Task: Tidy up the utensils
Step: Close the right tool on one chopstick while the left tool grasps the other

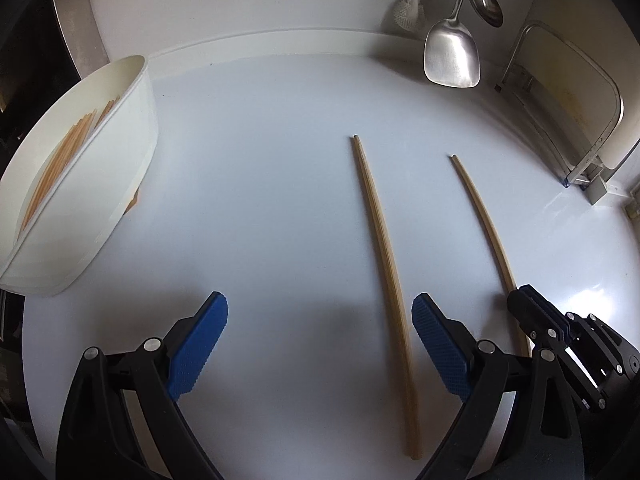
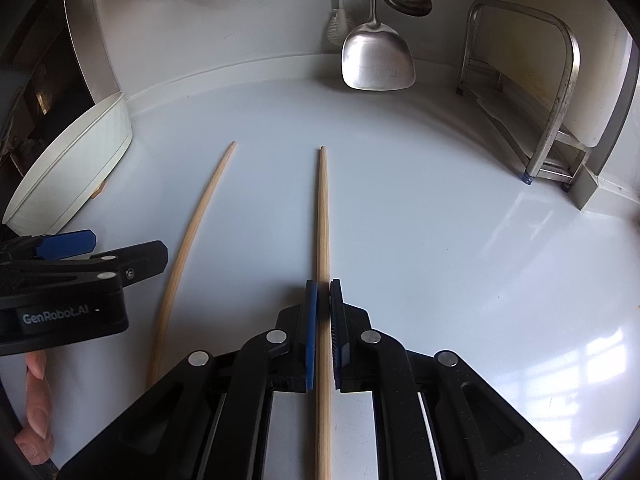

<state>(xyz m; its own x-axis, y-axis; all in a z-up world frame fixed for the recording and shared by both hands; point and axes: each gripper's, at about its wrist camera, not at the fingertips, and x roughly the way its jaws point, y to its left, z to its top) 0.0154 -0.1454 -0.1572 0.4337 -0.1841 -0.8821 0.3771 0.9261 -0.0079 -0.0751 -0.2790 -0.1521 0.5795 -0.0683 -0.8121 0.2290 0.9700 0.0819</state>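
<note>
Two wooden chopsticks lie on the white counter. My right gripper (image 2: 323, 292) is shut on the right chopstick (image 2: 322, 216), which runs between its blue pads; it also shows in the left wrist view (image 1: 482, 216) with the right gripper (image 1: 524, 300) on its near end. The left chopstick (image 1: 380, 232) lies just inside my left gripper's right finger; it also shows in the right wrist view (image 2: 192, 236). My left gripper (image 1: 320, 312) is open and empty, seen in the right wrist view (image 2: 100, 248) at the left. A white container (image 1: 100, 168) with several chopsticks inside stands at the left.
A steel spatula (image 1: 452, 56) and a ladle (image 1: 486, 0) hang on the back wall. A metal rack with a cutting board (image 1: 568, 100) stands at the right. The container also shows in the right wrist view (image 2: 76, 164). A dark appliance edge is at far left.
</note>
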